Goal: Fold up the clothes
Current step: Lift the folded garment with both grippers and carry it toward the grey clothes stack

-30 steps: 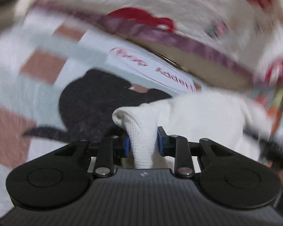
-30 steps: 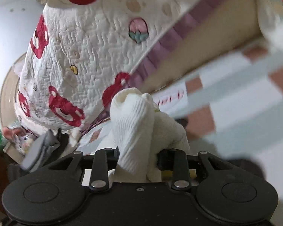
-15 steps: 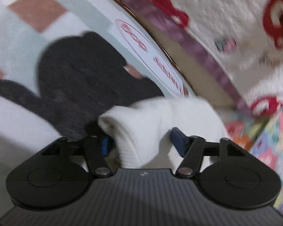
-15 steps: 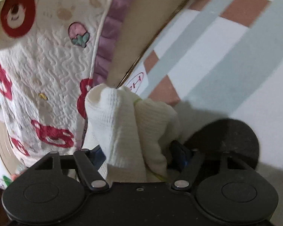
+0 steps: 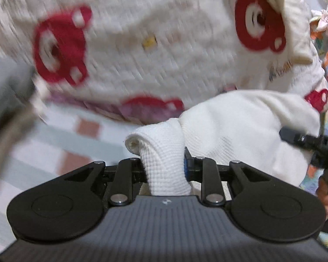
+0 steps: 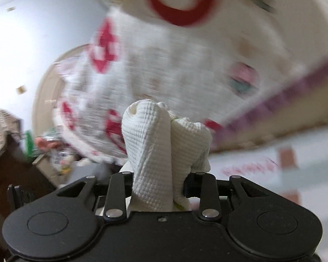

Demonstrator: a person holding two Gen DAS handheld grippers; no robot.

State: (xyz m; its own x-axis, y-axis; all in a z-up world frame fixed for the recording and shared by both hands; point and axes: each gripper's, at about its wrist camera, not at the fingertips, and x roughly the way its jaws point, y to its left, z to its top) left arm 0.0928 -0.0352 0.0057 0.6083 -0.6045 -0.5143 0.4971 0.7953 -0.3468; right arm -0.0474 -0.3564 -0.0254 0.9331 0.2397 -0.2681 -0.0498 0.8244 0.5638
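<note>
A white waffle-knit garment (image 5: 240, 126) hangs between both grippers. My left gripper (image 5: 163, 163) is shut on a rolled fold of it, and the cloth bunches off to the right toward my right gripper's black body (image 5: 306, 142). In the right wrist view, my right gripper (image 6: 158, 179) is shut on a bunched, upright fold of the same white garment (image 6: 155, 135). Cloth hides both grippers' fingertips. Both views are blurred by motion.
A person's quilted cream top with red bears (image 5: 142, 54) fills the background close ahead, also blurred (image 6: 175, 65). A checkered pink, grey and white mat (image 5: 65, 135) lies below. A hand (image 5: 325, 187) shows at the right edge. Clutter and dark furniture (image 6: 6, 163) sit left.
Both cameras have tilted up from the mat toward the person's top. Half a second ago both sets of jaws stood wider around the cloth; now they pinch it tightly.
</note>
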